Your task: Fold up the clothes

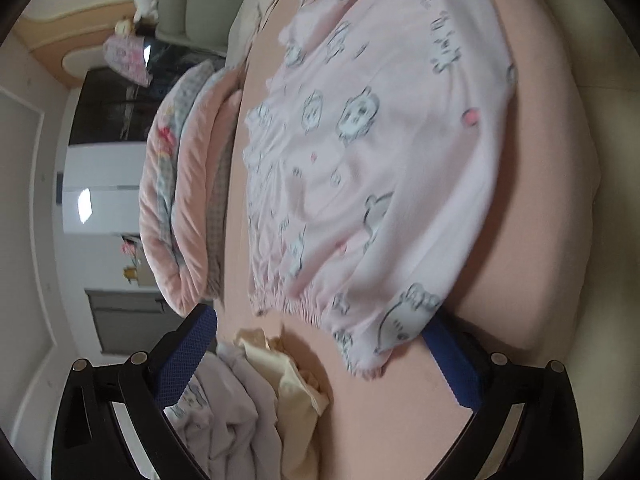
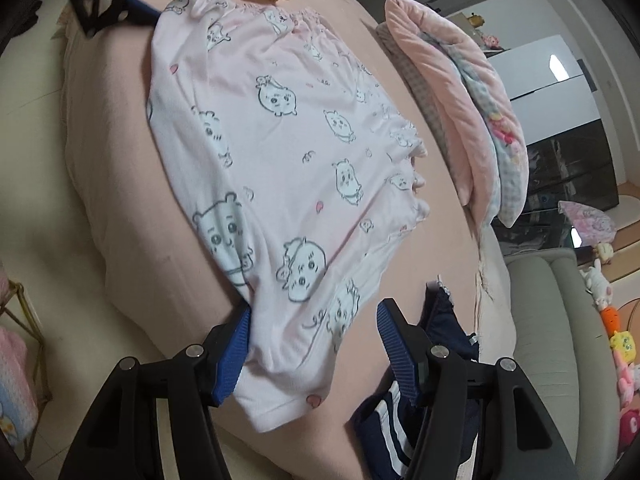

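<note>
Both claws are wide open, holding nothing, at opposite ends of the bed [image 2: 132, 280]: right claw [image 2: 312, 344] and left claw [image 1: 320, 356]. Between them the pink garment [image 2: 280, 152] lies flat, looks partly folded. Navy clothes [image 2: 400, 432] and the cream pile [image 1: 288, 380] still wait.

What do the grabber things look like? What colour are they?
Both look alike. The left gripper and the right gripper each have a black frame of angular struts joined by round silver bolts, ending in two fingers faced with bumpy blue pads. No cables or sleeves show.
</note>
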`<state>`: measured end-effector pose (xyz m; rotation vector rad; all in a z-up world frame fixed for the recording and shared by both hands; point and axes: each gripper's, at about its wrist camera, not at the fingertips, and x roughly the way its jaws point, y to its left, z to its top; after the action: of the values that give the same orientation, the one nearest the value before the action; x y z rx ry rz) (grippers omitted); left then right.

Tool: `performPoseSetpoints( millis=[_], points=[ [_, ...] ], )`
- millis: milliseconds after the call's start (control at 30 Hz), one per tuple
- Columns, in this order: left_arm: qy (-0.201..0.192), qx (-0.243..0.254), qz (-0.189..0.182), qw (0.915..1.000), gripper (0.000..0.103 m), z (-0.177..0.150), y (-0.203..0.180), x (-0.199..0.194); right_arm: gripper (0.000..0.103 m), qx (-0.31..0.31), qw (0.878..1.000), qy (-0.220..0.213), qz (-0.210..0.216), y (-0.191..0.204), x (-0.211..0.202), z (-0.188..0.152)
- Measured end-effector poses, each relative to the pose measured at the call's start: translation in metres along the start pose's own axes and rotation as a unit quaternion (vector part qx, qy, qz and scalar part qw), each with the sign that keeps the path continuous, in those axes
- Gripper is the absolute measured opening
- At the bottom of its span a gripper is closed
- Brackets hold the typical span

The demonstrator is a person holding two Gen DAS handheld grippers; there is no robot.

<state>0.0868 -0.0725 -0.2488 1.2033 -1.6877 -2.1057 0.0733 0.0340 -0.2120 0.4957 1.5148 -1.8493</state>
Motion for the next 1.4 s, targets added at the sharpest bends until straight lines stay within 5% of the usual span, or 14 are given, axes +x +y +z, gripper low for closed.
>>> performPoseSetpoints(
  millis=[200,533,933,1133,1300,1400],
  points=[
    [-0.014,0.019,0.023,0.9995,0.103,0.014,-0.010,0.000,0.062,-0.018,1.000,-0.012,-0.019,0.009,0.002,0.012],
    [-0.018,-0.034,-0.009,0.9992,0.103,0.036,0.004,0.001,0.062,-0.029,0.999,-0.039,-0.022,0.019,0.014,0.049],
    [0.003,-0.075,-0.013,0.9971,0.103,0.013,0.012,0.010,0.063,-0.035,0.998,-0.025,-0.039,0.009,0.014,0.013],
    [-0.032,-0.052,0.063,0.9961,0.103,0.033,0.008,0.007,0.065,-0.041,0.997,-0.022,-0.054,0.012,0.021,0.027],
    [-0.022,-0.052,0.045,0.9974,0.103,0.040,0.006,0.012,0.065,-0.047,0.996,-0.029,-0.072,0.017,0.023,0.030],
    [-0.022,-0.060,0.037,0.9973,0.092,0.038,0.003,0.010,0.064,-0.046,0.995,-0.040,-0.078,0.020,0.022,0.026]
  ],
)
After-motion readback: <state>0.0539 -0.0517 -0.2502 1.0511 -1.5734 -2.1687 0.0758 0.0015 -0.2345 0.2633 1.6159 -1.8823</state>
